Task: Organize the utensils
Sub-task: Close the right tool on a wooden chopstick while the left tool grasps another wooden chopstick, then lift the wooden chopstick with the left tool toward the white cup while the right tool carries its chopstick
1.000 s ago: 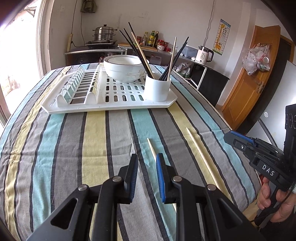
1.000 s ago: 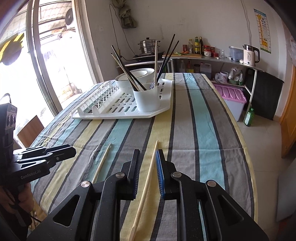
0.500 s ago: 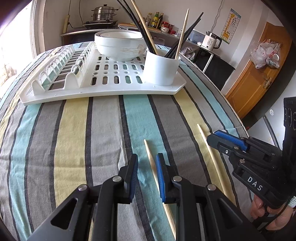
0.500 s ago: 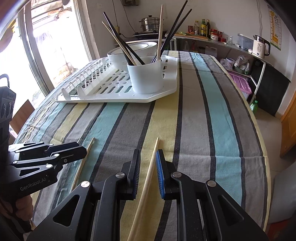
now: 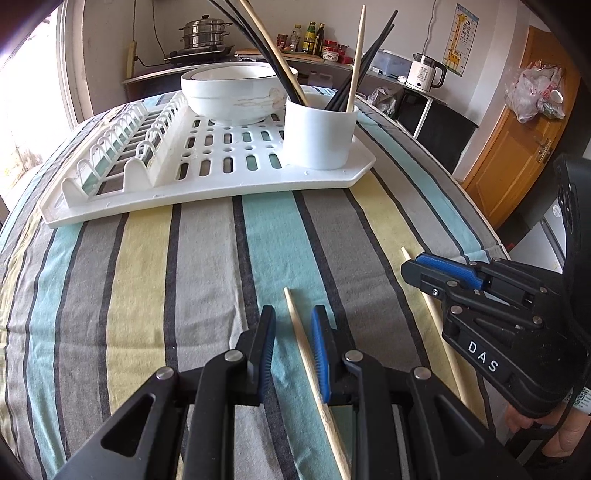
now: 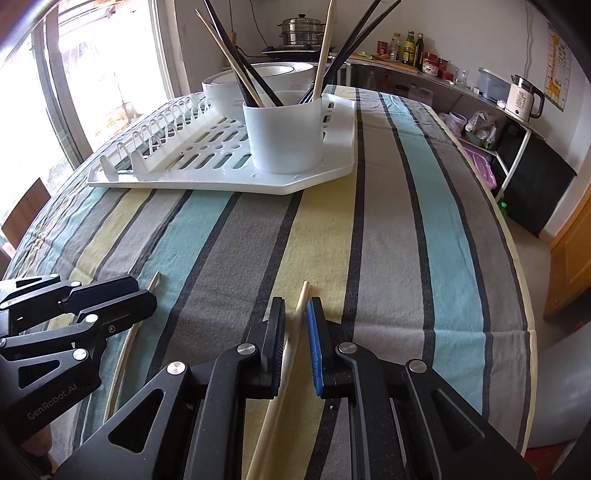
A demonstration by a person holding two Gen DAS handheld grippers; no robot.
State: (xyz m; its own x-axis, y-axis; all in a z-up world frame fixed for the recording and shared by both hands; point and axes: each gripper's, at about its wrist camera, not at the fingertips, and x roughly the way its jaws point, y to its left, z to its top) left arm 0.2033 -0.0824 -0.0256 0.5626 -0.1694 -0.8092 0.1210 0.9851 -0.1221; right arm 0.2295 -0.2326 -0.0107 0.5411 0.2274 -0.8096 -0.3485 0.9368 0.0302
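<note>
Two wooden chopsticks lie on the striped tablecloth. My left gripper (image 5: 293,325) is open and straddles one chopstick (image 5: 301,338), its jaws a little apart from the wood. My right gripper (image 6: 296,317) is open and straddles the other chopstick (image 6: 293,332). That second chopstick also shows in the left wrist view (image 5: 436,317), partly under the right gripper (image 5: 443,269). The left gripper (image 6: 122,295) shows in the right wrist view over its chopstick (image 6: 153,282). A white utensil cup (image 5: 319,134) with several black and wooden chopsticks stands on the white drying rack (image 5: 207,184).
White bowls (image 5: 236,92) sit on the rack behind the cup. The table edge (image 6: 524,295) drops off on the right. A counter with a steamer pot (image 5: 203,35), bottles and a kettle (image 5: 424,72) stands at the back. A wooden door (image 5: 517,136) is at right.
Both grippers have moved forward and lower along the table; each chopstick now lies deeper between its open jaws. The rack and cup look nearer.
</note>
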